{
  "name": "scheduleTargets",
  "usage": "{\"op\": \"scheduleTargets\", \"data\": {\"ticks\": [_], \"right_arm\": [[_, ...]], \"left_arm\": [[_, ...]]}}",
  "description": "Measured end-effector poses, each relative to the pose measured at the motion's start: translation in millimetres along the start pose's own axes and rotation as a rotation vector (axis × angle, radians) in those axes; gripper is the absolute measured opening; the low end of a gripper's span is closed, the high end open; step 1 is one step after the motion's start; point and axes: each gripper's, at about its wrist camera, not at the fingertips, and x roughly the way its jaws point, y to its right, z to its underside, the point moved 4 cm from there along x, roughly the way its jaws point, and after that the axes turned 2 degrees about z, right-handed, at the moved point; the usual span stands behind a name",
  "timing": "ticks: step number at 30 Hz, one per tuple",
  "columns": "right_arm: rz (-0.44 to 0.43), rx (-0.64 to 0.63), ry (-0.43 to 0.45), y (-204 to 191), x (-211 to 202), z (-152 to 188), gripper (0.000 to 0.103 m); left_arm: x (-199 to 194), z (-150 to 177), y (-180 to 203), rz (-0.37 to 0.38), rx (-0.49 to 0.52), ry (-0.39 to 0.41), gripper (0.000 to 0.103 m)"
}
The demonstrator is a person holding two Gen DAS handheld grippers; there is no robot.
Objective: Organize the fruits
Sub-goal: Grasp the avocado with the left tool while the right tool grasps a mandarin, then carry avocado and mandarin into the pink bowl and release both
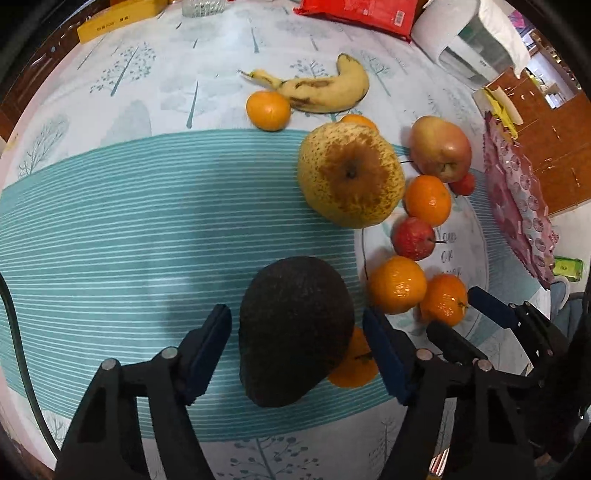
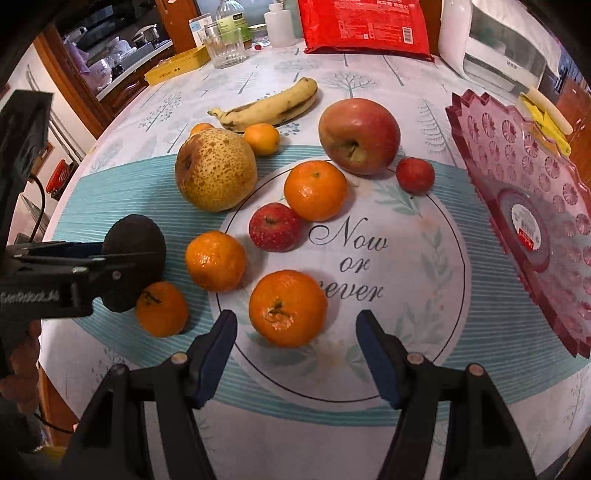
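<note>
A dark avocado [image 1: 295,332] lies on the teal striped mat, between the fingers of my left gripper [image 1: 295,318]. A thin gap shows at each pad, so the gripper is open around it. My right gripper [image 2: 296,320] is open too, its fingers on either side of a tangerine [image 2: 288,308] with room on both sides. Around them lie a spotted pear [image 2: 216,170], a banana [image 2: 269,105], a large apple [image 2: 360,136], two small red apples [image 2: 275,227] and several more tangerines. In the right wrist view the left gripper [image 2: 129,254] covers part of the avocado.
A pink patterned plate [image 2: 535,206] stands tilted at the table's right edge. At the back are a red package [image 2: 365,26], a glass [image 2: 225,48], bottles, a yellow box [image 2: 177,66] and a white appliance [image 2: 498,48]. A tangerine [image 2: 162,308] touches the avocado.
</note>
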Motion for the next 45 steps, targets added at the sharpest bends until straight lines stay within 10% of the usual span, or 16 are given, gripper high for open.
{"op": "scheduleTargets", "data": {"ticks": [10,30,45], "right_arm": [[-0.024,-0.015,-0.016,-4,8,1,0.046],[-0.030,0.001,0.042,8,-27,-2,0.044],[0.128,0.103,0.274,134,-153,-39,0.044]], "left_arm": [[8,0,-2,-0.022,-0.003,-0.009,0.057],[-36,-4,19,-0.129,0.058,0.049,0.056],[-111,-63,222,-0.015,0.358,0.264,0.056]]}}
